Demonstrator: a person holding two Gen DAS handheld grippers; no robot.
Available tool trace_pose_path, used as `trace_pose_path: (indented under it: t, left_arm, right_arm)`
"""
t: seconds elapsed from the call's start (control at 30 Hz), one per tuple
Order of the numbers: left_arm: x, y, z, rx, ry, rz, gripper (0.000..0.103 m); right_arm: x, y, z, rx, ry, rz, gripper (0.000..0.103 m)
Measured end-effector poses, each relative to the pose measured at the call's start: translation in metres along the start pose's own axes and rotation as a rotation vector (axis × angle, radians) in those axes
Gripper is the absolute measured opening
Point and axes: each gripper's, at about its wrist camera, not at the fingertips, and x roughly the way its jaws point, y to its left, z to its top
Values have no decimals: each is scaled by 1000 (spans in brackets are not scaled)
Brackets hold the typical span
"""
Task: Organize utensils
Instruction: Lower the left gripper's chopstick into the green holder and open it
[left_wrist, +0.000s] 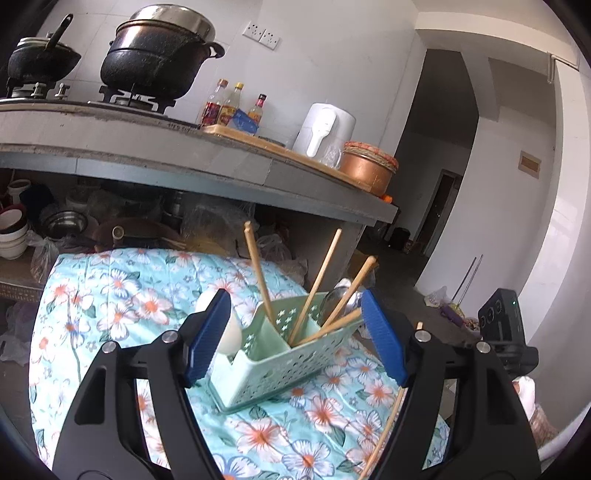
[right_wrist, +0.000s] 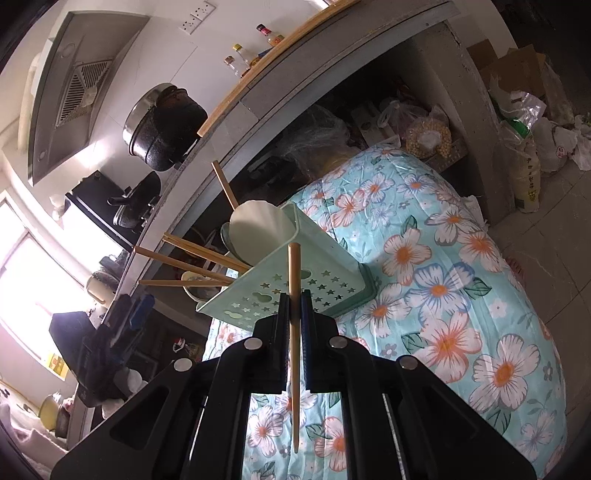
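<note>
So, current state:
right gripper (right_wrist: 294, 306): clamped flat on one chopstick (right_wrist: 294, 332), held mid-shaft
stick axis: along the fingers, blunt end toward the basket, tip back toward the hand
basket (right_wrist: 295, 284): just ahead of the right fingers, on the flowered cloth (right_wrist: 443, 295); four sticks and a white spoon (right_wrist: 258, 229) already inside
left gripper (left_wrist: 295, 332): wide open, empty, straddling the basket without contact
nearer hand: right, probably needs to swing upright before dropping in

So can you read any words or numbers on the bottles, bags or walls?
None can be read.
Red-labelled sauce bottles on the counter: print blurred.
White plastic sack on the floor: green and dark print, too small.
Yellow sign on the white wall: no legible text.
</note>
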Motion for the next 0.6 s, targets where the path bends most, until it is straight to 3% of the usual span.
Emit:
trace_pose_path:
  t: [0.27, 0.6]
  left_arm:
    - [-10, 11, -33, -27, 85, -6, 69]
    - [7, 1, -64, -31, 192, -13, 69]
  right_arm:
    - [-14, 39, 28, -98, -53, 60, 6]
    - [-29, 119, 95, -319, -175, 161, 6]
